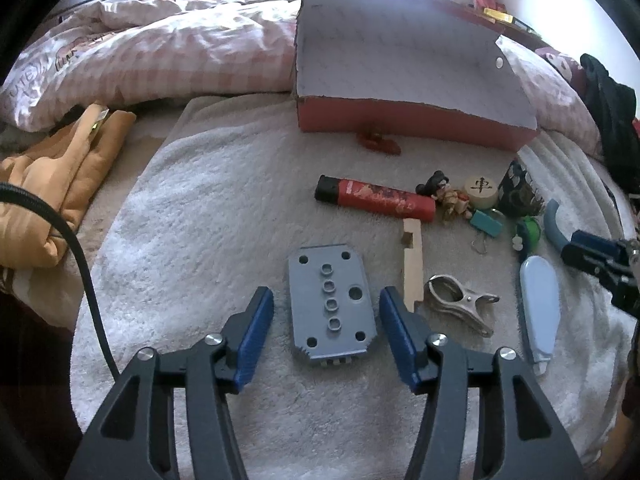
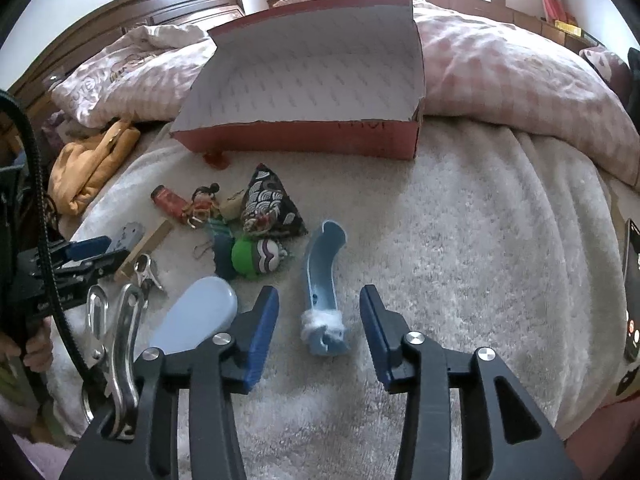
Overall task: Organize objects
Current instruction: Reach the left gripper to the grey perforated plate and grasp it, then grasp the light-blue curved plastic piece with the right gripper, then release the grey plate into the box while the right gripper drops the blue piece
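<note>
Grippers both spread wide, nothing held: left gripper (image 1: 326, 306) straddles grey plate (image 1: 330, 306), right gripper (image 2: 319, 311) brackets curved blue handle (image 2: 324, 280), prob. for red box (image 2: 304, 140).

The left gripper (image 1: 326, 312) and the right gripper (image 2: 319, 312) were both low over the bed, pointing forward, with their blue fingers wide apart and holding nothing.
</note>
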